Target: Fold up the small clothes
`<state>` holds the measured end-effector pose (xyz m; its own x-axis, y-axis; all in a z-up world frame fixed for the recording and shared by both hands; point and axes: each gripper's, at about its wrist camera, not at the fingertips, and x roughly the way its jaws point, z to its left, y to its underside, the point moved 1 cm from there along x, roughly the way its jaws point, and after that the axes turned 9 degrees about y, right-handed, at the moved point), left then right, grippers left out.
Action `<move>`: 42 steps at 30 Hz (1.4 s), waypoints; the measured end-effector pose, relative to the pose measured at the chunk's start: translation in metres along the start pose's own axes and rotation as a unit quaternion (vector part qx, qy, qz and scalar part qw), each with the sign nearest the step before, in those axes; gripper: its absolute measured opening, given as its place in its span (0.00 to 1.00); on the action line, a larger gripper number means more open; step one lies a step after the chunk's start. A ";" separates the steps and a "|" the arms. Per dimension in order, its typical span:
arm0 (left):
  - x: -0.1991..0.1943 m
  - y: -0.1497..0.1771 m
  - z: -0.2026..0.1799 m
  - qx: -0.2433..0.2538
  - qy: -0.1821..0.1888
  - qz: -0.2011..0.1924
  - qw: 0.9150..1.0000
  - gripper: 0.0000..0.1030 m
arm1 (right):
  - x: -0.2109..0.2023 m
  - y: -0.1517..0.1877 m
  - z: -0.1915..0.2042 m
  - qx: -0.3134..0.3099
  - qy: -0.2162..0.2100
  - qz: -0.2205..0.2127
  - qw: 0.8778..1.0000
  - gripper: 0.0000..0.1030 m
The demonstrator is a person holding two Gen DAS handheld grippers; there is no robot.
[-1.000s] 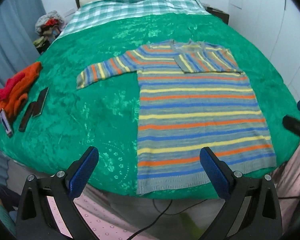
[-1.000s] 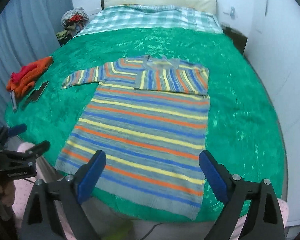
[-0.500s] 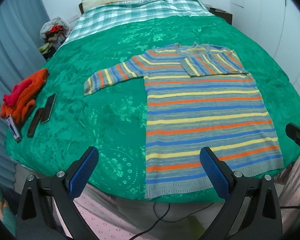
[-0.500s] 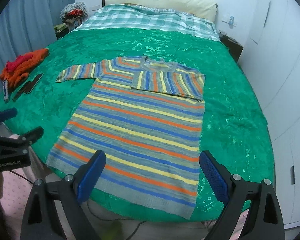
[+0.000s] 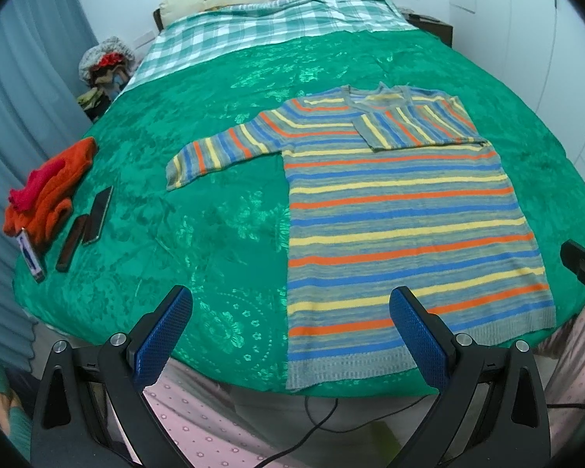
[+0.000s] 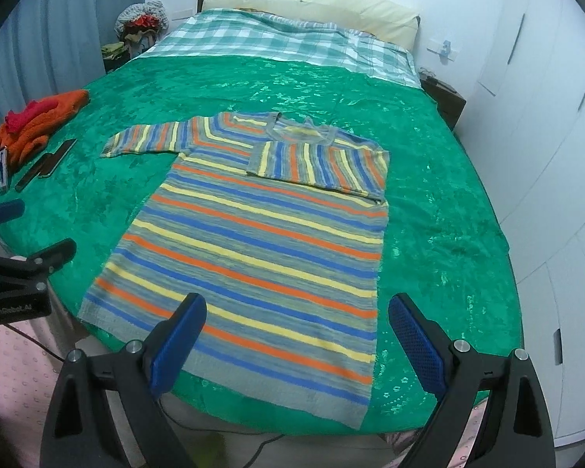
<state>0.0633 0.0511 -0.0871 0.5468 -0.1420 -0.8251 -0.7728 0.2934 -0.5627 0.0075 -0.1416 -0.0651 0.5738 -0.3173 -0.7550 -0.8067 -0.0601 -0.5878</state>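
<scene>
1. Green patterned bedspread is seen covering a bed, with a checked blanket and a cream pillow at the far end; white cupboards are seen along one side.
2. Striped sweater is laid flat on the bedspread, hem toward the near edge. One sleeve is extended sideways; the other sleeve is folded across the chest.
3. Left gripper is held wide open above the near bed edge, over the sweater's hem corner; nothing is gripped.
4. Right gripper is likewise spread wide above the hem; nothing is held.
5. Orange clothes and a phone are noted well apart from the sweater, near the bed's side edge.
</scene>
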 end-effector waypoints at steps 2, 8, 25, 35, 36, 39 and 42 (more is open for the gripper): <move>0.000 0.000 0.000 0.000 0.001 0.000 1.000 0.98 | 0.000 0.000 -0.001 0.000 0.002 0.000 1.000 0.91; 0.001 -0.001 -0.001 -0.002 0.005 0.002 1.000 0.98 | -0.004 -0.002 -0.001 0.000 0.007 -0.005 1.000 0.91; 0.001 -0.005 -0.001 -0.003 0.007 0.004 1.000 0.98 | -0.002 -0.004 0.000 -0.004 0.015 0.001 1.000 0.91; 0.004 -0.005 0.000 -0.005 0.009 0.006 1.000 0.98 | -0.001 -0.004 0.001 -0.005 0.016 0.003 1.000 0.91; 0.005 -0.005 0.000 -0.006 0.009 0.007 1.000 0.98 | -0.001 -0.004 0.001 -0.005 0.016 0.003 1.000 0.91; 0.007 -0.005 0.000 -0.006 0.010 0.009 1.000 0.98 | 0.000 -0.004 0.001 -0.005 0.016 0.003 1.000 0.91; 0.007 -0.004 0.000 -0.006 0.010 0.009 1.000 0.98 | 0.001 -0.003 0.001 -0.006 0.016 0.005 1.000 0.91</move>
<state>0.0707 0.0488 -0.0906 0.5259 -0.1554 -0.8362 -0.7868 0.2847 -0.5477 0.0108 -0.1404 -0.0639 0.5612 -0.3480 -0.7510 -0.8140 -0.0676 -0.5770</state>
